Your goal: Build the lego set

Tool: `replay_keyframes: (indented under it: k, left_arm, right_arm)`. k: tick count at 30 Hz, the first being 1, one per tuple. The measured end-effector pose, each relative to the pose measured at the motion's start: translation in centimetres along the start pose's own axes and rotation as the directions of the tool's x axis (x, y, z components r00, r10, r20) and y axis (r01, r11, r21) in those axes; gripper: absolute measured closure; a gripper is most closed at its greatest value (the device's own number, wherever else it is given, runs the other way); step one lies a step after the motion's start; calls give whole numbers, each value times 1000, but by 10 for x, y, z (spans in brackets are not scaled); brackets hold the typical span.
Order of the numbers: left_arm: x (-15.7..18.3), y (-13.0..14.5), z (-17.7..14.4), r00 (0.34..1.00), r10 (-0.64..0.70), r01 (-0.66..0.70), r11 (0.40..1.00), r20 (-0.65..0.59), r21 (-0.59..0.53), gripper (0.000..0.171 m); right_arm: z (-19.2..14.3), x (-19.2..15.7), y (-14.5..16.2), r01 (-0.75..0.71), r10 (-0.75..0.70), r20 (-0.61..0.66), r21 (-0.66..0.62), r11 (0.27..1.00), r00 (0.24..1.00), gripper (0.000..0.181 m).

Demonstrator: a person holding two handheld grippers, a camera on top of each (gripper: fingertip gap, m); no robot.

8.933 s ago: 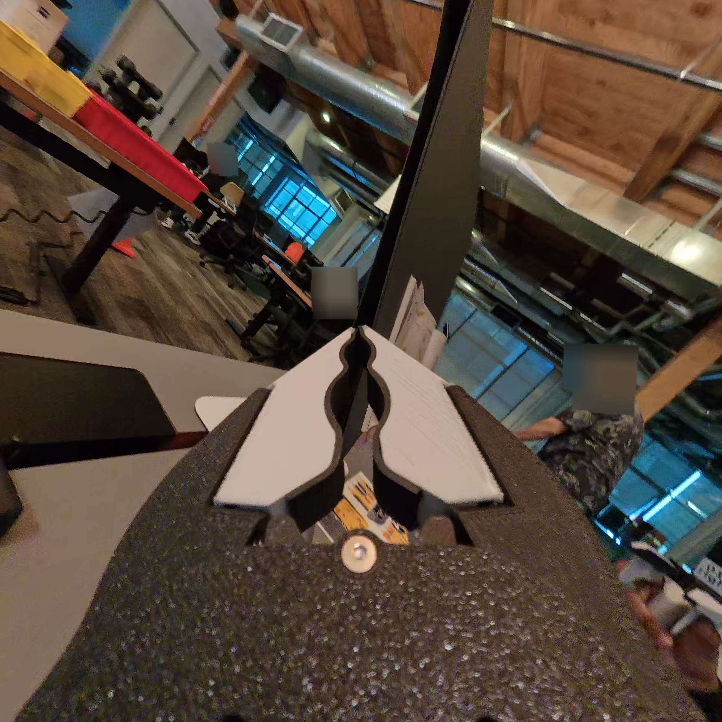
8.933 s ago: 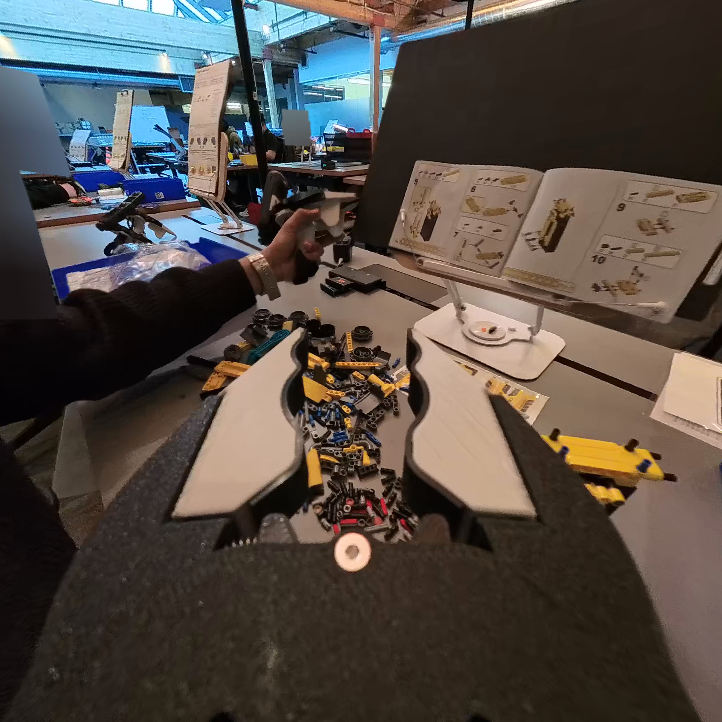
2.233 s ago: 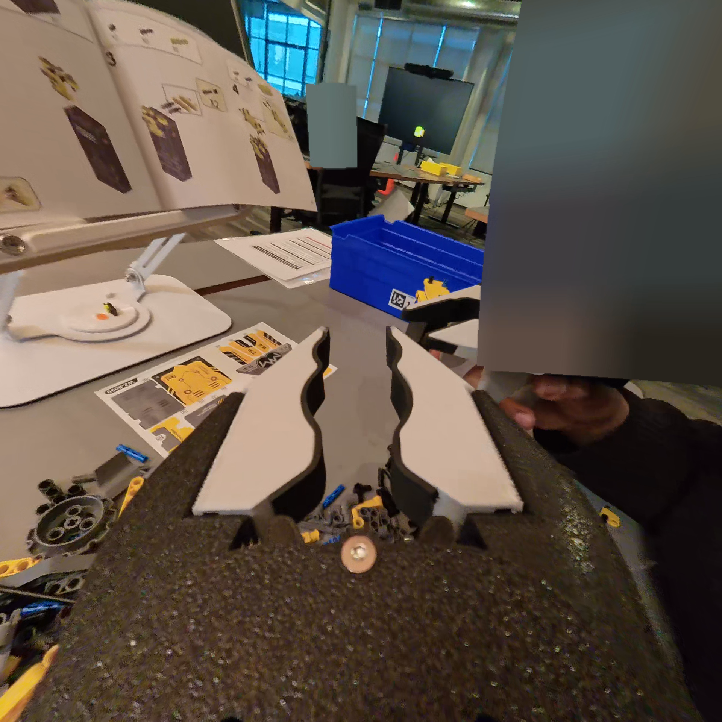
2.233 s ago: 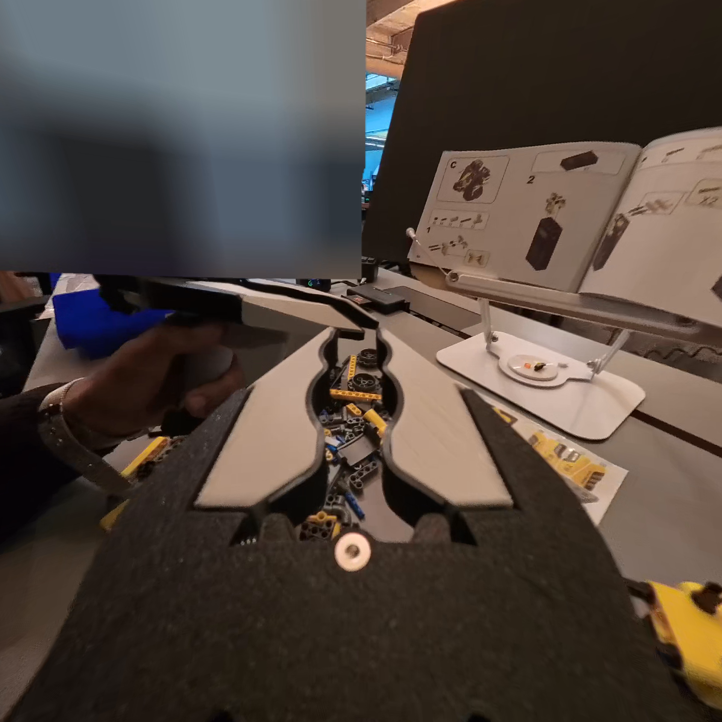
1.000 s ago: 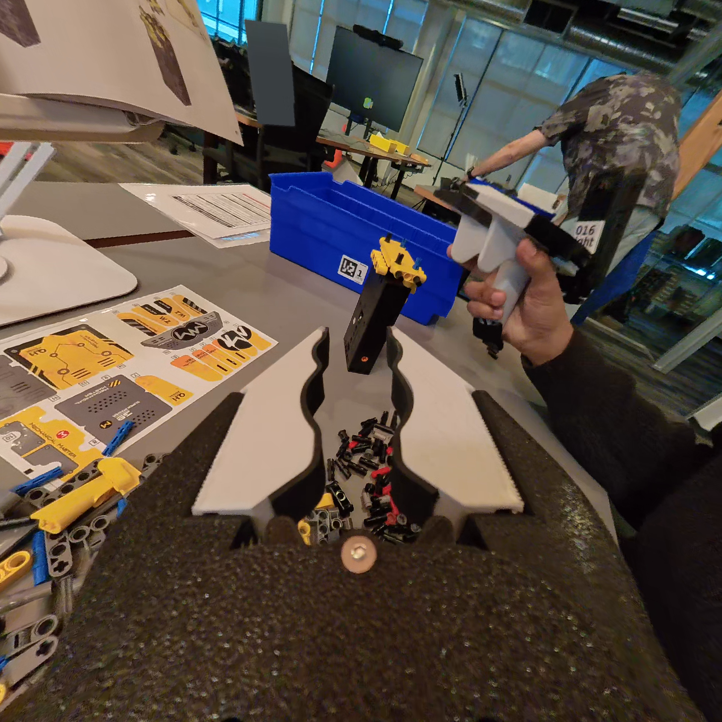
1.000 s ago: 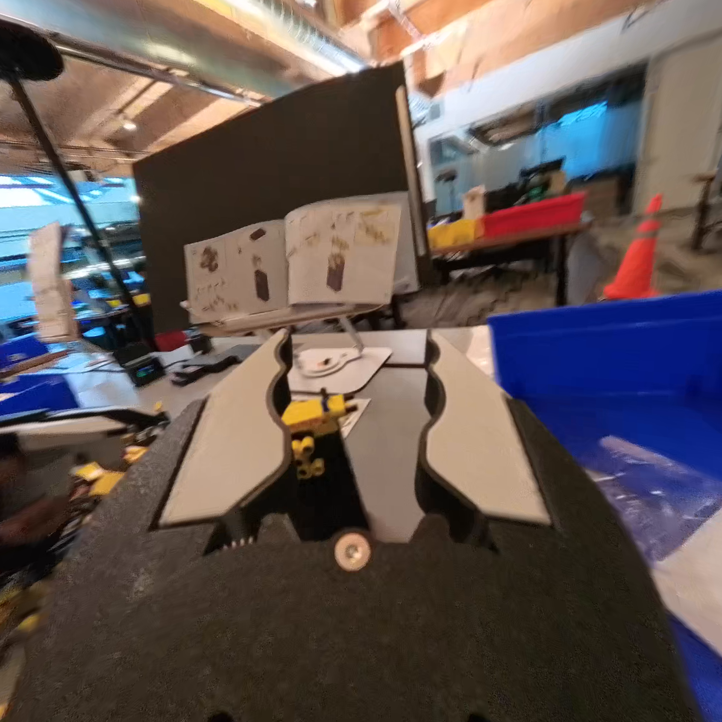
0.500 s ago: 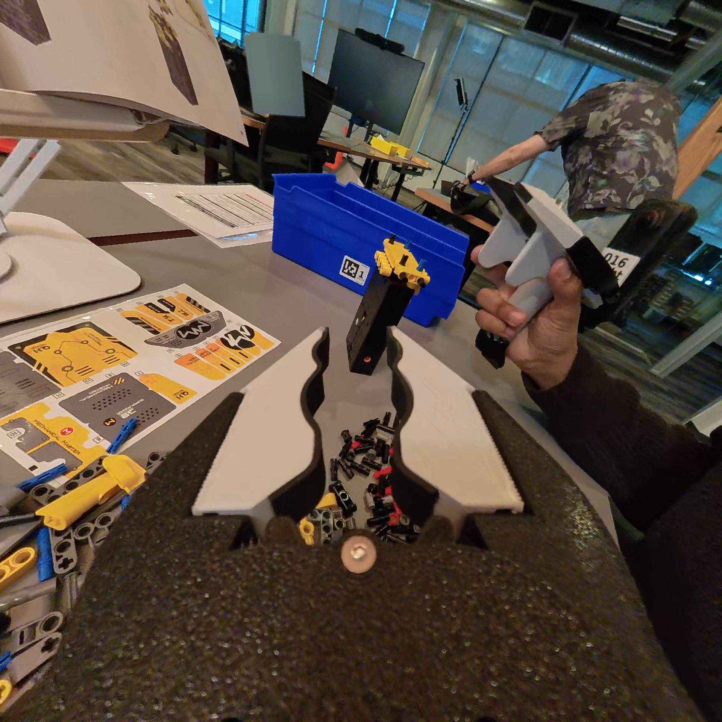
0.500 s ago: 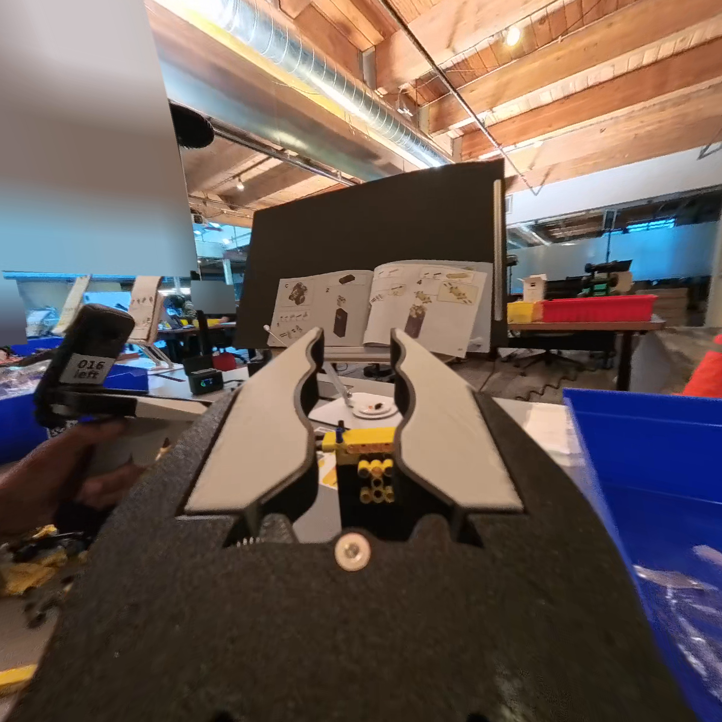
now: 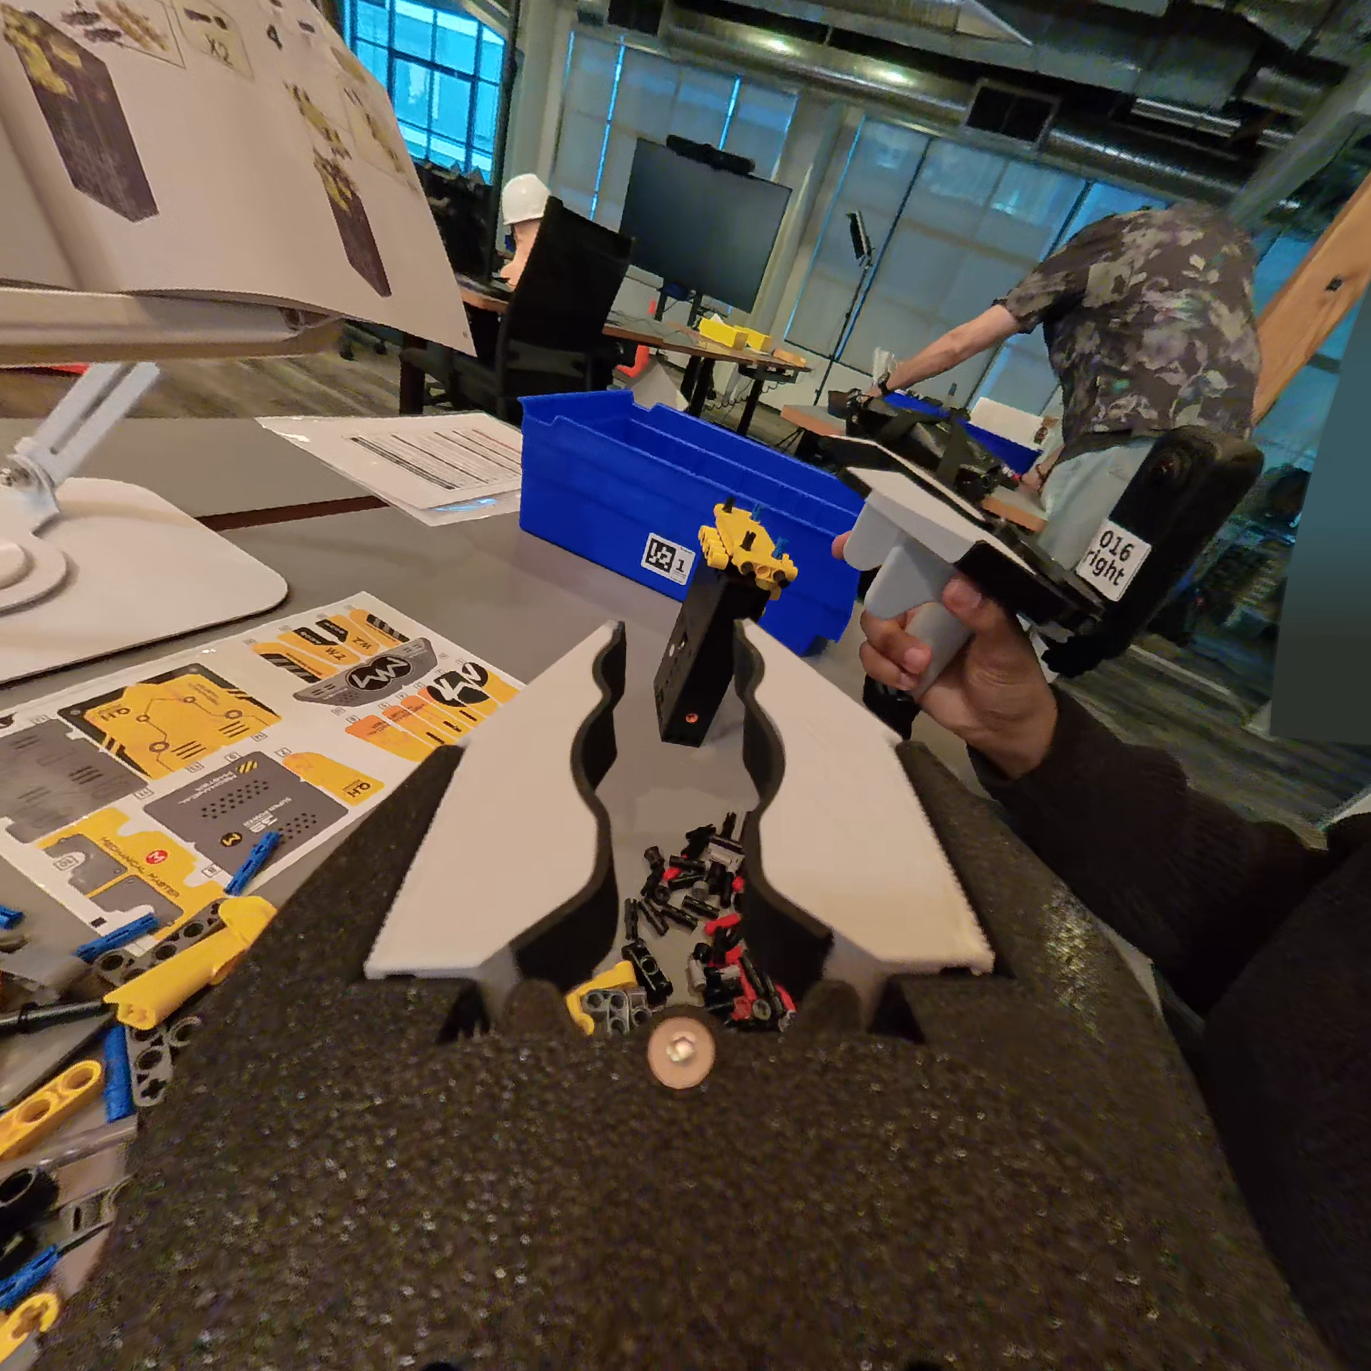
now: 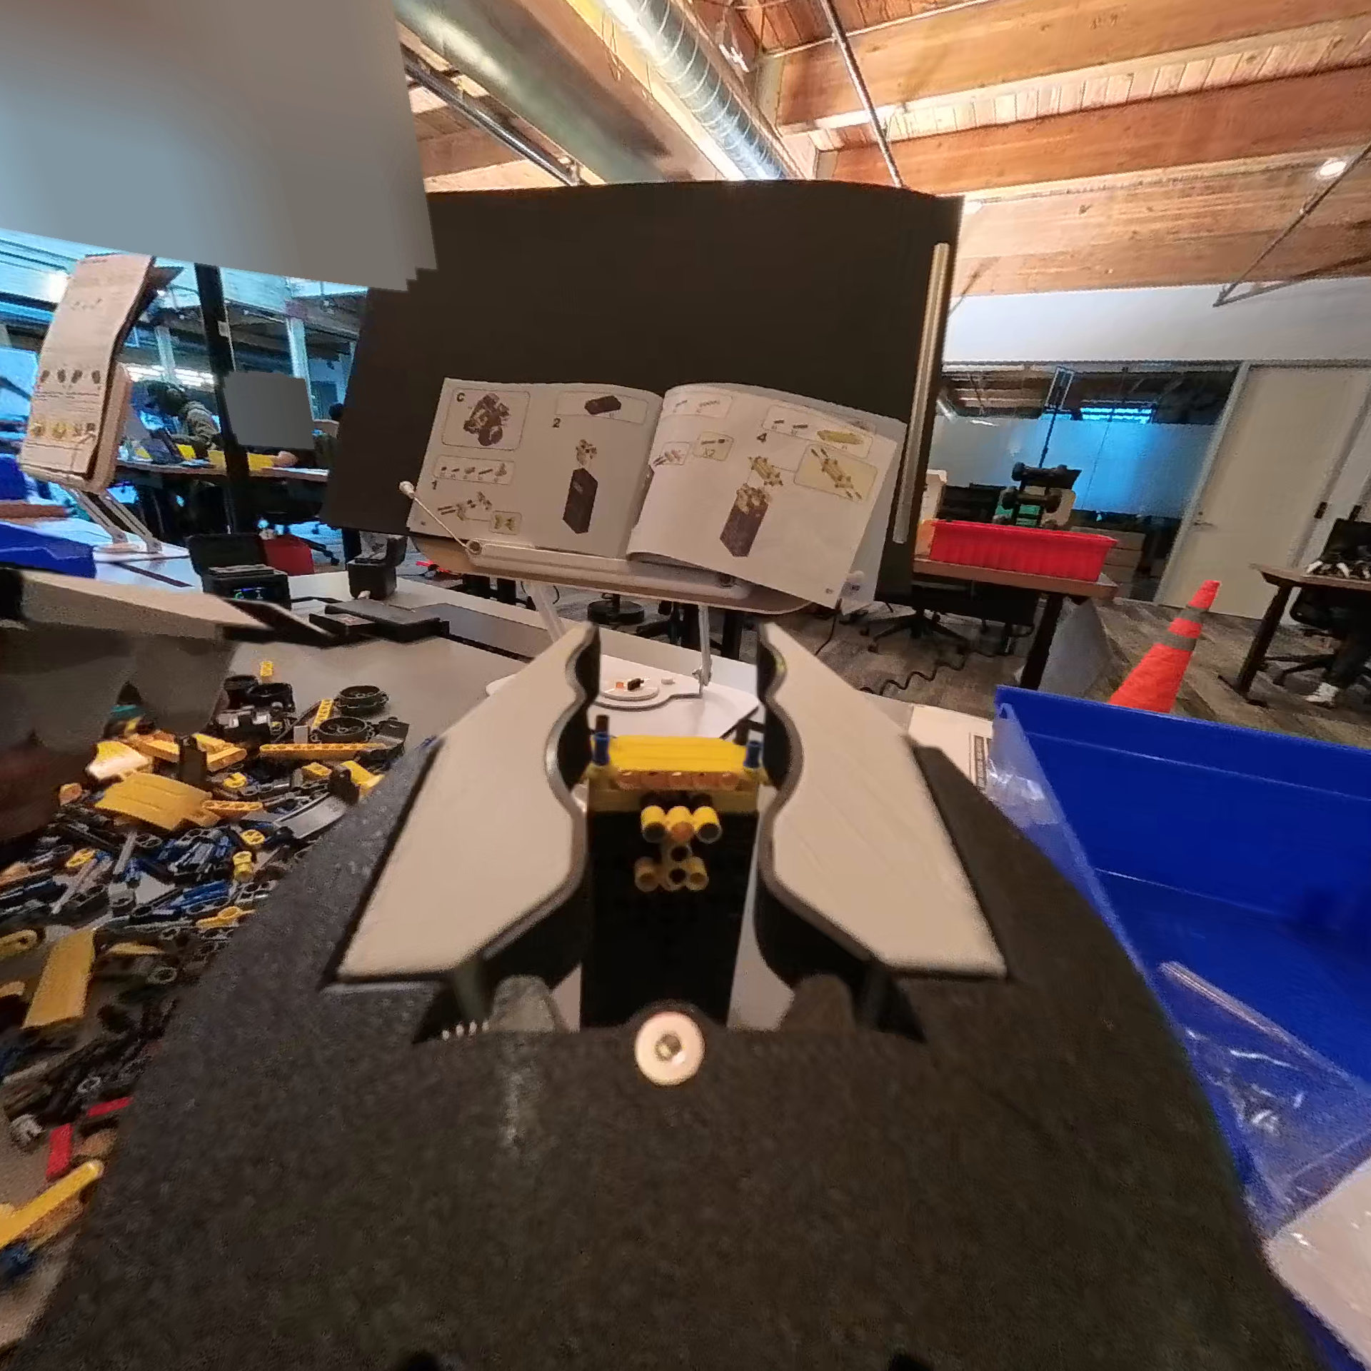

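Observation:
A black block with a yellow beam top stands on the grey table, in front of a blue bin. My left gripper is open and empty, its fingertips on either side of the block's lower end, over a scatter of small black and red pins. My right gripper is open, and the block shows in the gap between its fingers. In the left wrist view a hand holds the right gripper above and to the right of the block. I cannot tell if either gripper touches it.
An open instruction booklet rests on a white stand. A sticker sheet and a pile of loose yellow, black and blue parts lie on the table. The blue bin is at the right. A person stands beyond.
The left gripper came down from pointing at the ceiling to the table and now faces the block. The right gripper left the parts pile and swung in behind the block. The booklet shows earlier pages.

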State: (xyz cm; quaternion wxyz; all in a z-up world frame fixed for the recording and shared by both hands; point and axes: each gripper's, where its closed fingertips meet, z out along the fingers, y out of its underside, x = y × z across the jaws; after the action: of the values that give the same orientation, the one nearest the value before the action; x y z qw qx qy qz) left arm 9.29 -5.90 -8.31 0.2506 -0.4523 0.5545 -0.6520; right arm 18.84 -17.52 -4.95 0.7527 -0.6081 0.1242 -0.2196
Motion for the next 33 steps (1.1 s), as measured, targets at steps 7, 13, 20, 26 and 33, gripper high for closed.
replay_keyframes:
  k: [7,13,20,26,33]
  left_arm:
    - [2,-2,-1,999,-32,33,999,-23,12,143]
    - [1,0,0,999,-32,32,999,-21,3,143]
    - [-1,5,3,998,-51,51,999,-24,-15,143]
    - [-3,6,2,998,-66,65,998,-25,-12,143]
    - [-3,5,2,997,-72,71,997,-28,-9,143]
  right_arm:
    - [1,5,4,-59,59,-3,-8,998,998,139]
    - [5,5,12,-57,56,-11,-43,997,998,126]
    - [6,4,12,-84,84,-3,-49,995,996,119]
    - [6,3,11,-86,86,2,-49,995,996,119]
    - [6,5,10,-99,99,-4,-41,994,995,119]
